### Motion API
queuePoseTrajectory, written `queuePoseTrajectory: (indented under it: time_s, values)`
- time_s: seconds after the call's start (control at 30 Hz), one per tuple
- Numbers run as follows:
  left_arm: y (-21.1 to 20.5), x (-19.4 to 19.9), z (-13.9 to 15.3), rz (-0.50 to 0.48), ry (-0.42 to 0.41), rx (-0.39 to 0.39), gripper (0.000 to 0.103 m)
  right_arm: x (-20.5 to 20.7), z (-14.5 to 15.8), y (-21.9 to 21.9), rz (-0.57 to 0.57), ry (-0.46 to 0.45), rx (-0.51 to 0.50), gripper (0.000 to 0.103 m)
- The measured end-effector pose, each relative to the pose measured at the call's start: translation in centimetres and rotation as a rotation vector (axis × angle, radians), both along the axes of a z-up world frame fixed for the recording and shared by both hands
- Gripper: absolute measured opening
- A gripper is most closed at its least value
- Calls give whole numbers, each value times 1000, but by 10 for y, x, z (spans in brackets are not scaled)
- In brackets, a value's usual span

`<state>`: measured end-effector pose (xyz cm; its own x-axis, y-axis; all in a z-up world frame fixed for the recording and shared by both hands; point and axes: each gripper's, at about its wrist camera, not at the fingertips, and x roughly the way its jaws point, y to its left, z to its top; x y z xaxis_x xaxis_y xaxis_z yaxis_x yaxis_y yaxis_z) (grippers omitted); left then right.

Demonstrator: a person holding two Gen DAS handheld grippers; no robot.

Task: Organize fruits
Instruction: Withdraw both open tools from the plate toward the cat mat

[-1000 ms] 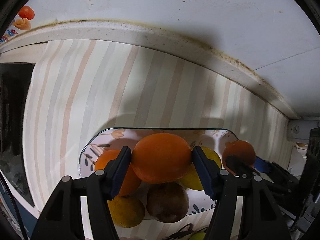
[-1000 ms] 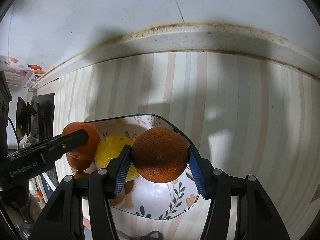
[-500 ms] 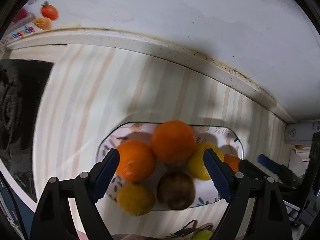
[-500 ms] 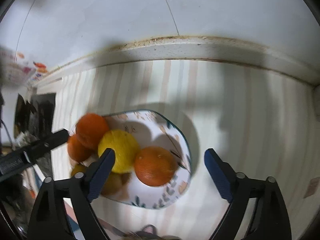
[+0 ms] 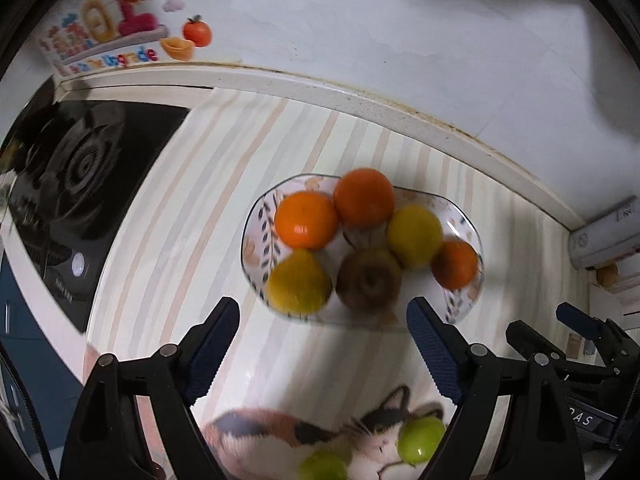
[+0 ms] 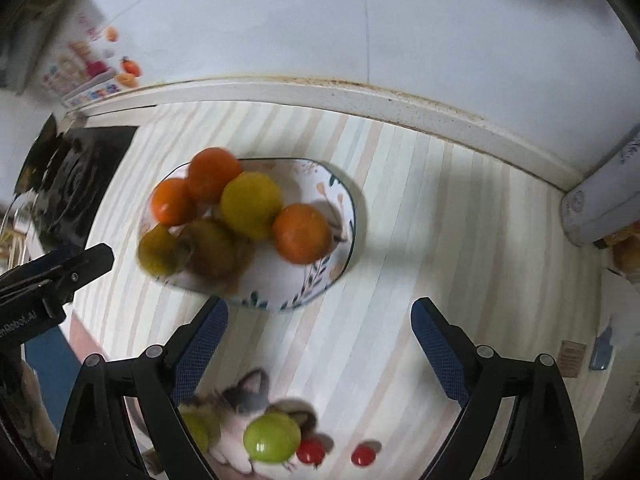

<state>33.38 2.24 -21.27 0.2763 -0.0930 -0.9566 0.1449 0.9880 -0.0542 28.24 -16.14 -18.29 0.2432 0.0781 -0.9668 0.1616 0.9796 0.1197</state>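
Both grippers are hanging above the striped counter (image 5: 360,368) with nothing in them. The left gripper (image 5: 322,344) is standing wide apart and empty, and the right gripper (image 6: 320,344) is likewise spread and bare, its blue pads (image 6: 440,356) touching nothing.

The fruit already sorted is sitting on the flowered plate (image 6: 320,276) near the back wall: three oranges, among them one at the plate's right side (image 6: 302,233), a yellow lemon-like fruit (image 6: 251,205), a second yellowish fruit (image 5: 298,283) and a brown one (image 5: 368,278) that is probably a kiwi or russet pear, though blur is making that hard to settle. They are crowding together, touching one another, with the top orange (image 5: 363,197) resting on its neighbours.

The fruit still loose is lying nearer the grippers. A green fruit (image 6: 272,437) is sitting on a mat printed with a cat (image 6: 244,400), a second green one (image 6: 198,430) is partly hidden behind the right gripper's left finger, and two small red tomatoes (image 6: 311,451) are lying just beside it on the counter.

The green fruit looks smooth, round and firm, so it is likely to roll or slip; taking it across its widest middle seems safest. The tomatoes look light, soft-skinned and easy to crush, calling for a gentle squeeze at the sides. The heap on the plate may shift if another piece is dropped onto it.
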Motion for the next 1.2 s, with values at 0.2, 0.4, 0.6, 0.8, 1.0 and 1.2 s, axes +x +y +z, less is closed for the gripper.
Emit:
queuePoseTrajectory:
  time_s: [0.2, 0.4, 0.6, 0.8, 1.0, 1.2]
  values:
    - [3, -56, 38, 25, -100, 10, 86, -43, 39, 6, 59, -71, 1, 95]
    - [1, -103, 68, 35, -171, 12, 86, -81, 85, 8, 110, -140, -14, 95]
    - [1, -141, 101, 57, -242, 1, 85, -112, 128, 3, 130, -196, -14, 95]
    - [-1, -173, 134, 55, -319, 2, 86, -139, 169, 1, 152, -257, -20, 95]
    - [1, -196, 160, 58, -368, -11, 86, -159, 197, 1, 162, -301, -9, 95]
    - [1, -213, 174, 56, -392, -21, 86, -173, 219, 2, 164, -338, 4, 95]
